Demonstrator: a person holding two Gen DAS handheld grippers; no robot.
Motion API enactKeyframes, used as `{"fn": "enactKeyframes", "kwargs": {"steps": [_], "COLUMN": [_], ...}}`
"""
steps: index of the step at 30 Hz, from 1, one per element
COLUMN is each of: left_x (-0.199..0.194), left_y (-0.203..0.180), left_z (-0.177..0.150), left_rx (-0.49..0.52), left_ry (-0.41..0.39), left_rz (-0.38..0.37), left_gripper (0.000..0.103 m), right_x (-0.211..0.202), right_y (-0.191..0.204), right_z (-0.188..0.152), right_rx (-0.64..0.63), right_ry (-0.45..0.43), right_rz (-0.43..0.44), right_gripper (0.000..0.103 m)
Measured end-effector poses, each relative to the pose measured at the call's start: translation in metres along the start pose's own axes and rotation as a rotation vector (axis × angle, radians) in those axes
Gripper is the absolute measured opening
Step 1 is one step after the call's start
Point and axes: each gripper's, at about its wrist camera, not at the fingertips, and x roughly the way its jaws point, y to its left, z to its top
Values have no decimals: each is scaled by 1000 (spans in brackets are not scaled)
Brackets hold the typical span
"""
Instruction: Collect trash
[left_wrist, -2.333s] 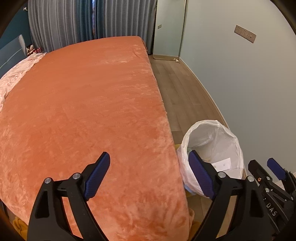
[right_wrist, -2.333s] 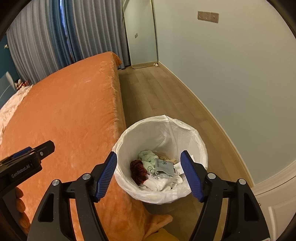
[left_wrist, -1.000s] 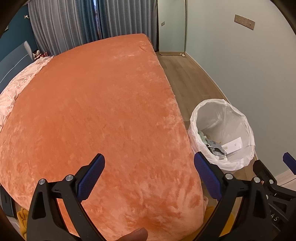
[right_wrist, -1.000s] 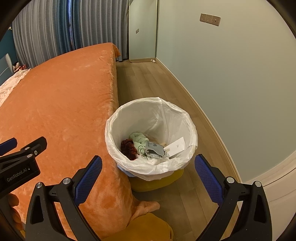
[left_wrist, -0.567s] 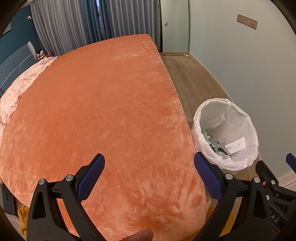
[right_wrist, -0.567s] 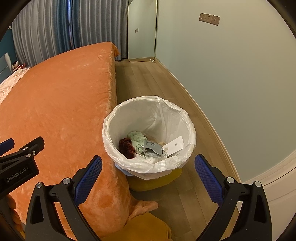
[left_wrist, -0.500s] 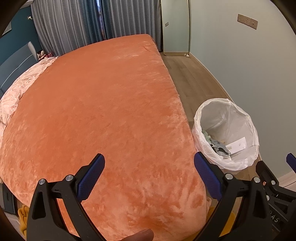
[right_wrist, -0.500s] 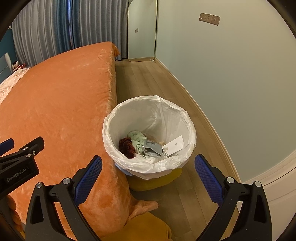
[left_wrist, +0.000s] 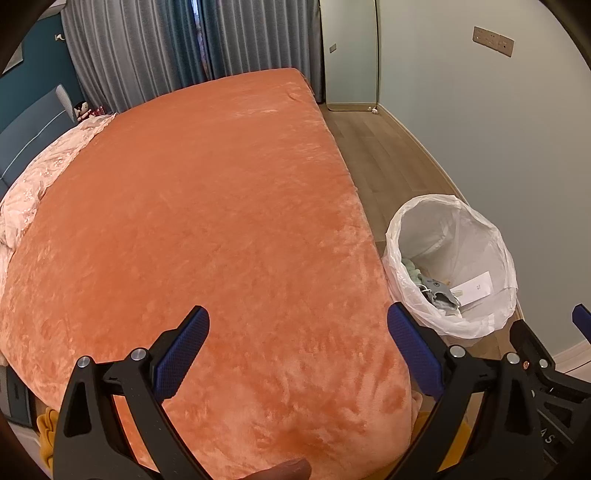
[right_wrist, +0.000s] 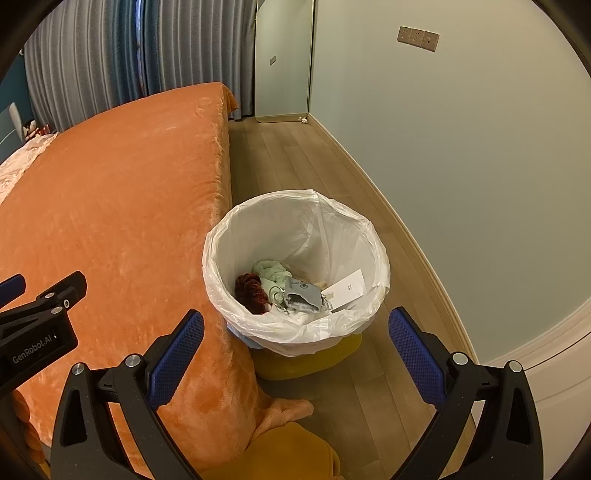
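Both grippers are spread wide and empty. The left gripper (left_wrist: 297, 350) hangs over a bare orange bedspread (left_wrist: 207, 206); the right gripper (right_wrist: 295, 345) looks down at a white-lined waste bin (right_wrist: 373, 236) on the floor just beside the bed. The bin holds a dark red scrunchie (right_wrist: 251, 290), a pale green one (right_wrist: 271, 271), a grey pouch (right_wrist: 303, 293) and a white card (right_wrist: 347, 288) whose print is too small to read. No loose trash shows, so collecting appears done; scanning the floor next seems sensible. "GenRobot.AI" is printed on the left gripper's body.

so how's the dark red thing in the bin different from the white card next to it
The dark red thing is bunched, ruffled and soft-looking; the white card is flat with straight edges. The red thing sits low on the side of the bin nearest the bed, while the card leans against the liner on the wall side. Both lie inside the bin, touched by neither gripper.
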Motion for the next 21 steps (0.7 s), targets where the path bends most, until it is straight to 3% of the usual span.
{"fn": "enactKeyframes", "kwargs": {"steps": [21], "left_x": [-1], "left_y": [-22], "left_z": [-5], "left_rx": [61], "left_ry": [11], "left_rz": [-17], "left_gripper": [93], "right_x": [2], "right_y": [-14], "right_z": [-7], "right_rx": [21], "right_ry": [15], "right_rz": [-21], "right_gripper": [96]}}
